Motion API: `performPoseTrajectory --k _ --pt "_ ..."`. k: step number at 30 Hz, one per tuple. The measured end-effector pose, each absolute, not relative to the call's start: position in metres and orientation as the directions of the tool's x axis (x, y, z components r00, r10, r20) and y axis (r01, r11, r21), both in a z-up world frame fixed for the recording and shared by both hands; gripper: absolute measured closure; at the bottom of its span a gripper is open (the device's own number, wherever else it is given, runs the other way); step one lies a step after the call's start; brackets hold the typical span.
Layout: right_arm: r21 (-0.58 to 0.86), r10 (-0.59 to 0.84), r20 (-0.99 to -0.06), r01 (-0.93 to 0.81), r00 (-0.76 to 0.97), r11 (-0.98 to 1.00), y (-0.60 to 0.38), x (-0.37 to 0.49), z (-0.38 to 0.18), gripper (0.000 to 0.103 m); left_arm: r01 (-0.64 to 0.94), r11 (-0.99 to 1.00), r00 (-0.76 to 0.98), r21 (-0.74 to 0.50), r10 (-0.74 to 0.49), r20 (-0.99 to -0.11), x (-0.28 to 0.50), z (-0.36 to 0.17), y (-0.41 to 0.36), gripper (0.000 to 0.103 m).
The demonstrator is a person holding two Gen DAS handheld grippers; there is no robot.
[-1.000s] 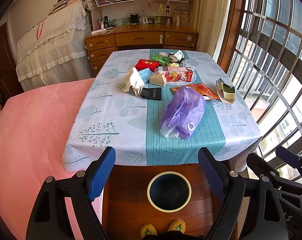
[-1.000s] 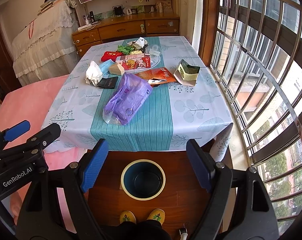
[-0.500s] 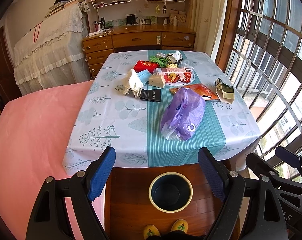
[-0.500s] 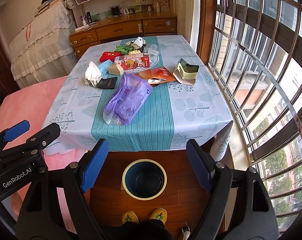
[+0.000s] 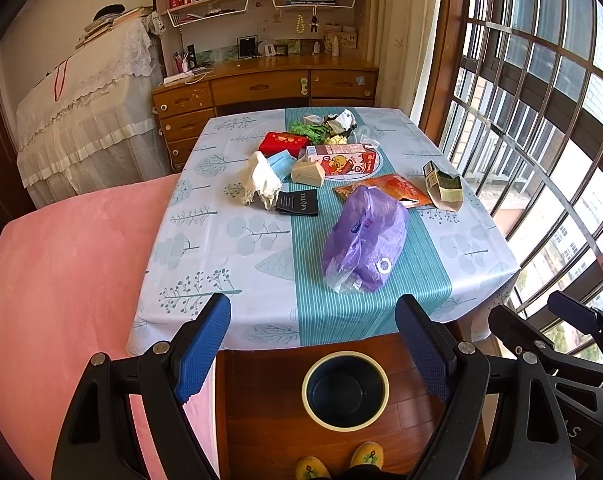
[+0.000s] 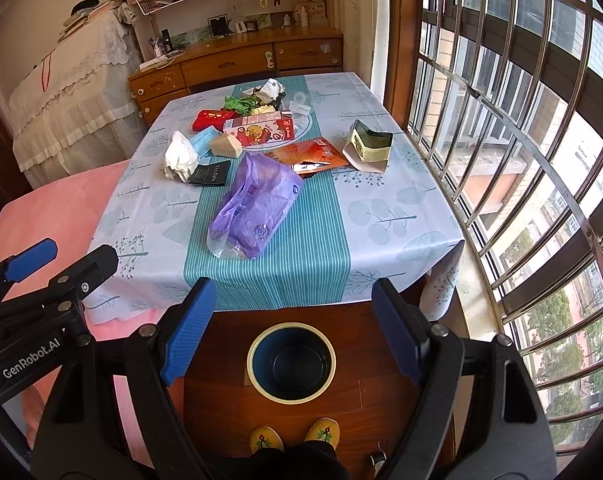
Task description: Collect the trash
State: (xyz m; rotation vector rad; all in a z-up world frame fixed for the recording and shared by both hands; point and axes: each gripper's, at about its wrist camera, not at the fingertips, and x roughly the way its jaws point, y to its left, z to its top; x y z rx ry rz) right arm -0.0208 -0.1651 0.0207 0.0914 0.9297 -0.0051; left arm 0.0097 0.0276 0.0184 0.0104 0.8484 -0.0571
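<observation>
Trash (image 5: 363, 240) all lies on the desk (image 5: 205, 236), far of my empty bin (image 5: 345, 388), nothing collected, left gripper (image 5: 313, 344) and right gripper (image 6: 291, 324) both spread wide, holding nothing.

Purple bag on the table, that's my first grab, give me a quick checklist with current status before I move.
1. Left gripper open and holding nothing: ok.
2. Right gripper open and holding nothing: ok.
3. Purple bag within the near half of the table, nothing on top of it: ok.
4. Bin on the floor below the near table edge, mouth uncovered: ok.
5. Bag free of the orange wrapper behind it: cannot tell.
</observation>
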Motion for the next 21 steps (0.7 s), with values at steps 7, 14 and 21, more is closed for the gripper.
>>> performPoseTrajectory --k 7,14,21 --pt "0.067 0.006 -0.789 0.076 0.615 0.995 -0.157 -0.015 0.027 0.025 0.106 0.994 0.7 -0.017 -0.087 -0.708 0.015 0.028 0.035 0.016" --pt "0.057 -0.031 -0.772 0.118 0.635 0.991 -0.164 -0.003 0.025 0.025 0.185 0.983 0.733 -0.021 -0.152 -0.663 0.026 0.038 0.021 0.017" --pt "0.037 -0.056 -0.78 0.135 0.623 0.99 -0.19 0.032 0.018 0.025 0.221 0.975 0.72 -0.012 -0.171 -0.672 0.065 0.037 -0.01 0.016"
